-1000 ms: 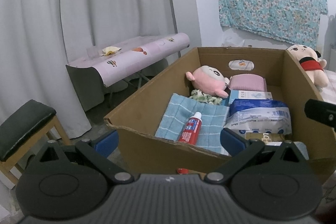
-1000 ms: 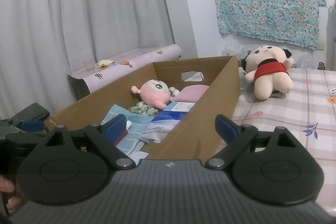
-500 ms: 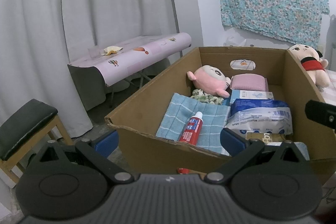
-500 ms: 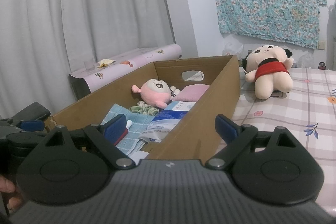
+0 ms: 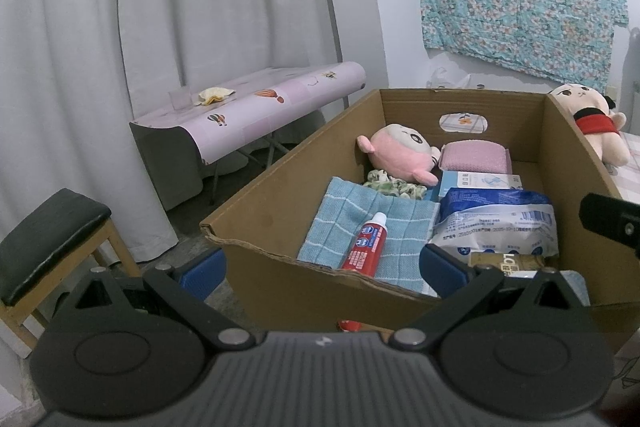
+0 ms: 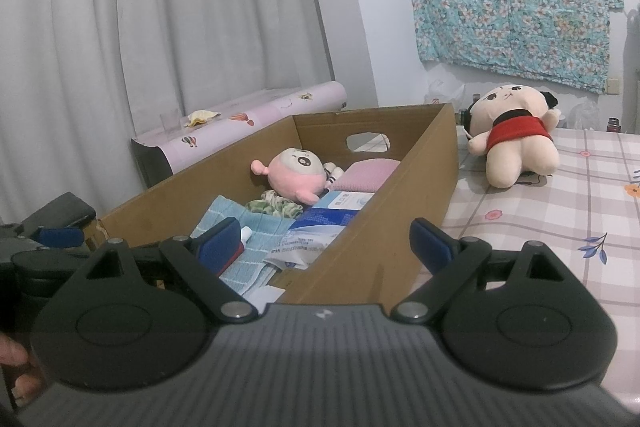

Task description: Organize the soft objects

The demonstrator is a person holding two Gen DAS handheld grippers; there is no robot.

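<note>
We hold our left gripper [image 5: 322,267] wide open with nothing between its blue pads, poised at the near wall of a cardboard box [image 5: 280,267] and angled down into it. Our right gripper [image 6: 326,247] is likewise spread wide and empty, straddling the box's right wall, with its left pad over the box interior and its right pad over the surface [image 6: 560,227], which wears a checked floral cloth. Inside the box a pink round plush [image 5: 396,151] lies near the far wall, touching a folded pink cloth [image 5: 476,157] on its right. Just in front of the plush sits a crumpled green patterned fabric piece [image 5: 394,187], and nearer to us a blue checked towel [image 5: 360,223] is spread flat with a red toothpaste tube [image 5: 366,247] lying on it. Right of the towel are a blue and white plastic pack [image 5: 496,223] and, behind it, a small pale blue carton [image 5: 476,183]. Outside the box, a cream plush doll in a red top [image 6: 516,143] lies on the surface, close to the box's far right corner but apart from it. Beyond the box's left side stands a side table with a pink balloon-print cover [image 5: 248,107], and a dark-cushioned wooden stool [image 5: 52,243] stands at the left edge of the left wrist view.
</note>
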